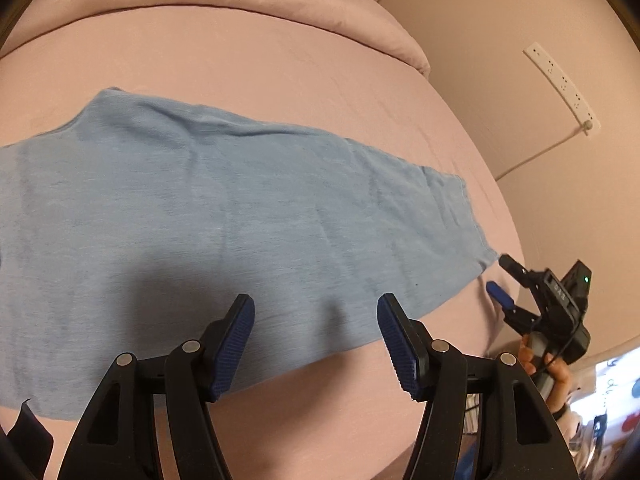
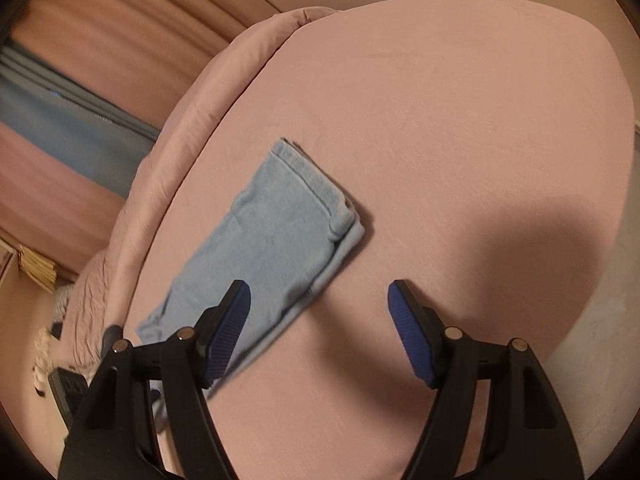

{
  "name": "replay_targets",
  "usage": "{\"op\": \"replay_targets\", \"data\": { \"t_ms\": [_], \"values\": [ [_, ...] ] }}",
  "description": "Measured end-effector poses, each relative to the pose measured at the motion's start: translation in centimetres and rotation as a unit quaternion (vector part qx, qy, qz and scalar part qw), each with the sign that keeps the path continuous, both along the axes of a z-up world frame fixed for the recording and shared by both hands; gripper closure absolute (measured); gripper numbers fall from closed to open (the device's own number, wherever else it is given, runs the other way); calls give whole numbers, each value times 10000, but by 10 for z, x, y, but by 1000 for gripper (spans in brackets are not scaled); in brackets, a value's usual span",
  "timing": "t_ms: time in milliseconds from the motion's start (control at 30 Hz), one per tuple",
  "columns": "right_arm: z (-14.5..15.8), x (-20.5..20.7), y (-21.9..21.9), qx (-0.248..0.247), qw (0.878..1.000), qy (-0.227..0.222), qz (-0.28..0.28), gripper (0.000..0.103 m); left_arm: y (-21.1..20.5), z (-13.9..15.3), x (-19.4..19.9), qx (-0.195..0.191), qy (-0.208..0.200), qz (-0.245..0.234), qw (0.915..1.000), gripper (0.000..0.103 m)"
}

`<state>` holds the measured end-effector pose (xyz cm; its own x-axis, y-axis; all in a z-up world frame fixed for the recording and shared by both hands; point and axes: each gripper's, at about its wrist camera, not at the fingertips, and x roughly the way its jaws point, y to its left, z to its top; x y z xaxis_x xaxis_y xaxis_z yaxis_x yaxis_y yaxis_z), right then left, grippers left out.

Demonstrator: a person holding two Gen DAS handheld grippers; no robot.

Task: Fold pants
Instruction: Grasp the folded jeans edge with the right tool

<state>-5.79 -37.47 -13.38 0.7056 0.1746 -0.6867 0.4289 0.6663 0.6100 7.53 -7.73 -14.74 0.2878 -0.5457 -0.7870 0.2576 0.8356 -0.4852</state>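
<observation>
Both grippers, left gripper (image 1: 316,340) and right gripper (image 2: 318,330), gape empty above lengthwise-folded pants (image 1: 200,208) on bed (image 1: 280,72); next, probably grab hem corners.

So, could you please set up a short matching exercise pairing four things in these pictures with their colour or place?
Things:
1. pants
2. bed sheet
3. power strip
4. left gripper finger pads

Colour or place:
A. white, lying on the floor beside the bed
B. light blue, spread flat on the bed
C. dark blue and ribbed, set wide apart
D. pink, covering the mattress

Pairs: 1-B, 2-D, 3-A, 4-C
</observation>
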Motion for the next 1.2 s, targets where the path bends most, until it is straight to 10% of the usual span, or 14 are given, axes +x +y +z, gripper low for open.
{"op": "replay_targets", "data": {
  "t_ms": [500,767,1200],
  "values": [
    [-6,29,-6,-86,9997,-223,-15,34,-43,-3,14,-11,232,-369,9990,40],
    [-14,19,-25,163,9993,-208,-257,81,-63,-5,24,358,124,-376,9986,40],
    [-15,20,-33,509,9983,-84,-268,82,-66,-14,24,518,127,-446,9976,40]
  ]
}}
